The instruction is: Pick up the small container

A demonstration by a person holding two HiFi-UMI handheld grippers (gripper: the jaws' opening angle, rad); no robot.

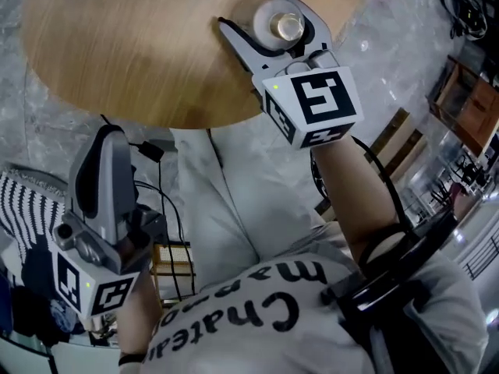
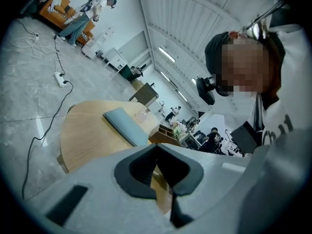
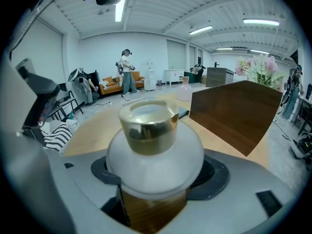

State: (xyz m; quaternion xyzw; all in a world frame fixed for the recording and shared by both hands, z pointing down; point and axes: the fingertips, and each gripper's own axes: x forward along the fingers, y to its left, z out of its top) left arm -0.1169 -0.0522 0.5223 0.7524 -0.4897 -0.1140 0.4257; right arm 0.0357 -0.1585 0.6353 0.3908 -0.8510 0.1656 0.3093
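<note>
1. Seen from the head view, a seated person in a white shirt (image 1: 257, 310) with black lettering holds a gripper in each hand at the edge of a round wooden tabletop (image 1: 132, 53).
2. The right gripper (image 1: 265, 18) reaches out over the near edge of the tabletop. Its fingers (image 1: 234, 37) curve round both sides of the container (image 1: 279, 23).
3. The container is a small, round, frosted white jar with a shiny gold cap (image 1: 287, 26). It stands upright.
4. In the right gripper view, the container (image 3: 153, 152) fills the middle of the picture. The right gripper (image 3: 156, 184) grasps it, the dark pads of the fingers (image 3: 222, 177) pressing on its wide belly from either side. The gold cap (image 3: 148, 126) rises above them.
5. Wood grain shows just under the container. No view shows whether the container rests on the tabletop or hangs just above it.
6. Beyond the container, a dark brown box (image 3: 236, 113) stands on the tabletop, to the right.
7. The left gripper (image 1: 109, 135) is held low at the person's left side, off the tabletop and well apart from the container.
8. In the left gripper view, the left gripper (image 2: 157, 152) has its fingers (image 2: 134, 167) clenched together, with nothing between them.
9. That view also shows a flat blue-grey pad (image 2: 126, 126) lying on the far part of the tabletop.
</note>
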